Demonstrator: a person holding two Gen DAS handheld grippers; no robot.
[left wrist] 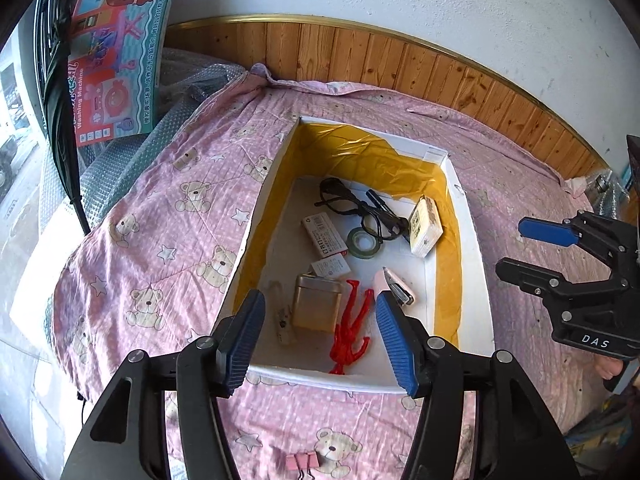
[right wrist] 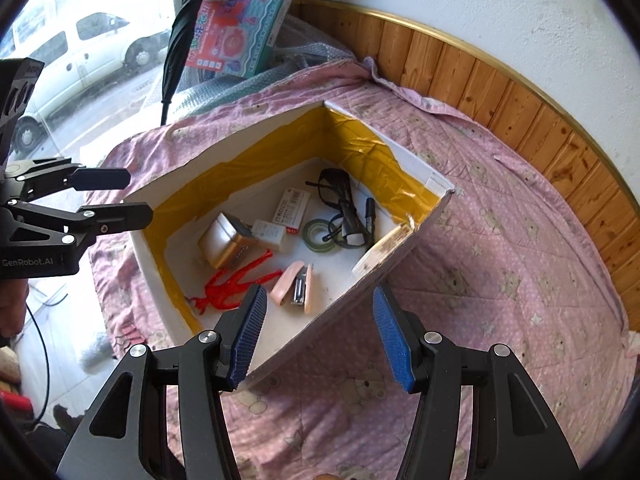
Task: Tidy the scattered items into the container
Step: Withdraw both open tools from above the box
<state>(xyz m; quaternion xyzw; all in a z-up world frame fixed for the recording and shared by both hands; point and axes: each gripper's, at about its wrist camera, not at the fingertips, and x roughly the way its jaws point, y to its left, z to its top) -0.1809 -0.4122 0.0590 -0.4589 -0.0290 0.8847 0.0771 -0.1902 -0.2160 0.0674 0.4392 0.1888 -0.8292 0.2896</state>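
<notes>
Nearly done: box already packed. Both sets of fingers spread wide, grasping nothing, hovering above. Pink binder clips left out on the bedspread.

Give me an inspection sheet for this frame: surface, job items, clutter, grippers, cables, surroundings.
Surface: pink bear-print quilt, wrinkled.
Job's things: white box with yellow lining holds glasses, green tape roll, red figure, pink stapler, gold tin, small cartons; pink binder clips lie outside on the quilt.
Clutter: toy washing-machine carton, folded black umbrella, bubble wrap.
Grippers: left gripper open, empty, over the box's near edge; right gripper open, empty.
Cables: a black cable at the left edge of the right wrist view.
Surroundings: wood wainscot, white wall, window with parked white van.
</notes>
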